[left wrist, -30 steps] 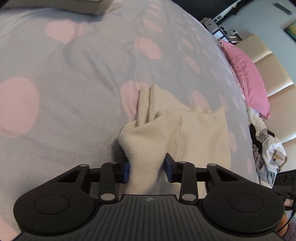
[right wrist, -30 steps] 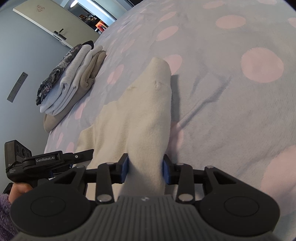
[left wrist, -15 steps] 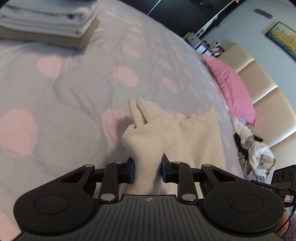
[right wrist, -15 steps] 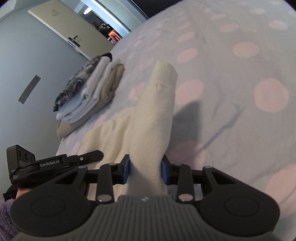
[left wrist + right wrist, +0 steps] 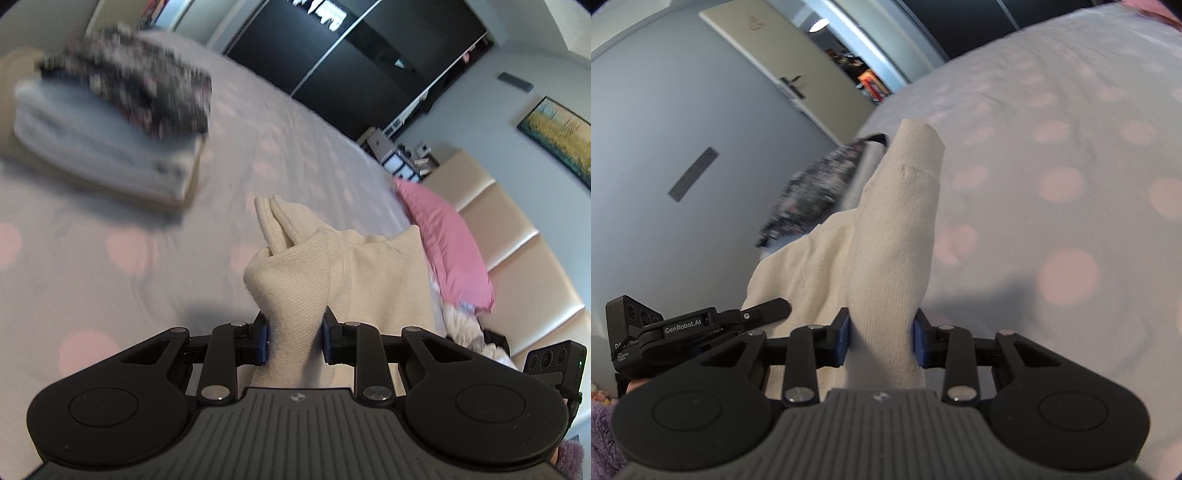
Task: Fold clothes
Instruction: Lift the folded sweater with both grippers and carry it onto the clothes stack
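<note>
A cream knit garment (image 5: 369, 273) hangs between my two grippers above the bed. My left gripper (image 5: 294, 339) is shut on one bunched end of it. My right gripper (image 5: 881, 338) is shut on the other end, and a cream sleeve or folded strip (image 5: 901, 221) sticks up ahead of the fingers. The left gripper's body (image 5: 683, 328) shows at the lower left of the right wrist view. The garment is lifted off the lilac bedspread with pink dots (image 5: 1052, 184).
A stack of folded clothes (image 5: 110, 122), topped by a dark patterned piece, lies on the bed at the upper left. A pink pillow (image 5: 447, 247) and a heap of unfolded clothes (image 5: 465, 325) lie by the beige headboard (image 5: 517, 258). A grey door (image 5: 683, 147) stands behind.
Both grippers have risen and tilted up, lifting the cream garment off the bedspread. The folded stack and the room's walls have come into view. Both grips are unchanged.
</note>
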The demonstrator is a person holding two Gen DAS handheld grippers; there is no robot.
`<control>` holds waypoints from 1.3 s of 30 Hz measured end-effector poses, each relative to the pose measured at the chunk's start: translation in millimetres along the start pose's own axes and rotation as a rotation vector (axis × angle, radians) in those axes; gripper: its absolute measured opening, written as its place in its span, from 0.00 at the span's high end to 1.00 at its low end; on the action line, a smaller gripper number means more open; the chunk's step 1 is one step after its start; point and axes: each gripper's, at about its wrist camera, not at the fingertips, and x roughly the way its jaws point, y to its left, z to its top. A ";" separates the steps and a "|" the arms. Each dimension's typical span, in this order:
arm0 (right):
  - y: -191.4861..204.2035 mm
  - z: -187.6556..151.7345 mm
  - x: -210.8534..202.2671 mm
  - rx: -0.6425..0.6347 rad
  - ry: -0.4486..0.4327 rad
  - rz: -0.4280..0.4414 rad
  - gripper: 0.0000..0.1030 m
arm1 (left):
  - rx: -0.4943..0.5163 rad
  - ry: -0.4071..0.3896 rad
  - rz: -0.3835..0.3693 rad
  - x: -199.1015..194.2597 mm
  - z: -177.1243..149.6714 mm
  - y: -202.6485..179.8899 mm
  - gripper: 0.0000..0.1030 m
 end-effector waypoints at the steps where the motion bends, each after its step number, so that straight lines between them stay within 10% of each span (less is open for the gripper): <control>1: 8.3 10.4 5.6 -0.006 0.002 0.013 0.64 | 0.005 -0.014 0.003 -5.6 10.5 0.1 0.77; 20: 156.3 207.7 174.7 -0.099 0.020 0.183 0.64 | 0.095 -0.206 0.185 -43.1 251.0 56.9 0.77; 39: 131.5 238.2 337.2 -0.115 0.102 0.022 0.64 | 0.079 -0.153 0.349 65.8 292.9 150.2 0.78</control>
